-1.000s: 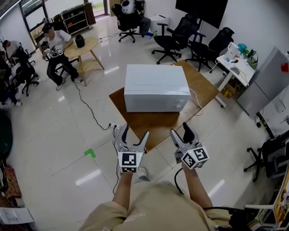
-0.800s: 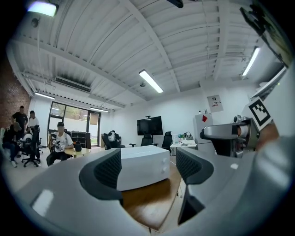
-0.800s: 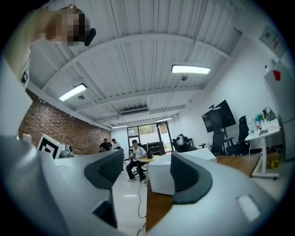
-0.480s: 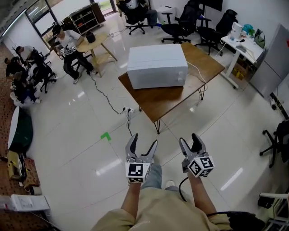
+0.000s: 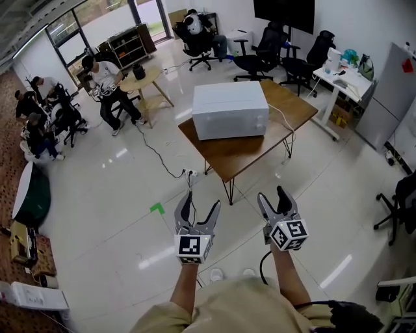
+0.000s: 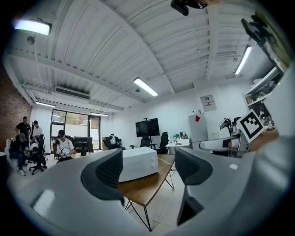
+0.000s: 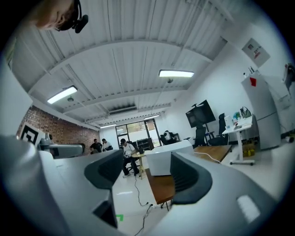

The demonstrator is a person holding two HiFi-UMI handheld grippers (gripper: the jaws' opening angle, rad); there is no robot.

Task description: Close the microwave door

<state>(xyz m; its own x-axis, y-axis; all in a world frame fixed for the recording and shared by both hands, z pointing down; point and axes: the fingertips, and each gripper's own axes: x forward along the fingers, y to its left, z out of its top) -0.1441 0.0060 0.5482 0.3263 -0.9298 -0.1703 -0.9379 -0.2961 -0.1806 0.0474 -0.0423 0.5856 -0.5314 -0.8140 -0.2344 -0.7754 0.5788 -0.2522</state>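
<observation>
I've backed away — microwave (image 5: 229, 109) farther off; left gripper (image 5: 200, 203) empty, jaws just narrowing; right gripper (image 5: 273, 196) parted, empty.

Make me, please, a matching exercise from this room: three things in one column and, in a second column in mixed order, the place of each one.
Things
1. white microwave
2. green mark
3. dark screen

Places
A. on the far wall, above the black chairs
B. on the brown table
C. on the floor, to the left of the table legs in the head view

Right pairs: 1-B, 2-C, 3-A
</observation>
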